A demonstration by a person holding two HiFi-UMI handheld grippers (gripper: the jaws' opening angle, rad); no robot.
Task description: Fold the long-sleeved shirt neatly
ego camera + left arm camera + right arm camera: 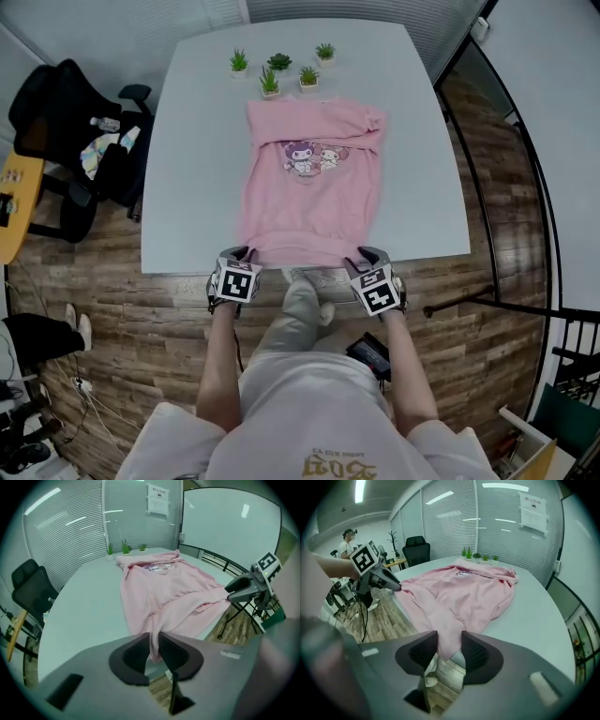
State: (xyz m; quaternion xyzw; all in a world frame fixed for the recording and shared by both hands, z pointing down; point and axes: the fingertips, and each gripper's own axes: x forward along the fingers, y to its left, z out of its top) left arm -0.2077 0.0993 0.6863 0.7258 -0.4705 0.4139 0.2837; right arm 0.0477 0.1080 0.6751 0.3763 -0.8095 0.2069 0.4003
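Shirt: a pink long-sleeved shirt (314, 202) with a cartoon print on the chest is being shown spread flat at the centre of the head view, collar toward the top of the frame and hem at the desk's near edge.
Sleeves: they are being seen drawn in across the upper part of the shirt, just below the collar.
Desk: the white desk (197, 141) is being seen across the upper half of the head view, with the shirt lying along its middle.
Left hand-held gripper: the left hand-held gripper (239, 251) is being held at the lower left corner of the shirt; in its own view the jaws (154, 641) are being pressed nearly together on a pinched fold of the hem.
Right hand-held gripper: the right hand-held gripper (367, 253) is being held at the lower right corner of the shirt; in its own view the jaws (450, 644) are being kept apart with the hem lying between them, and no pinch is being shown.
Plants: four small potted plants (281, 67) are being seen at the top centre of the head view, just beyond the collar.
Chair: a black office chair (75, 141) is being seen at the upper left, beside the desk.
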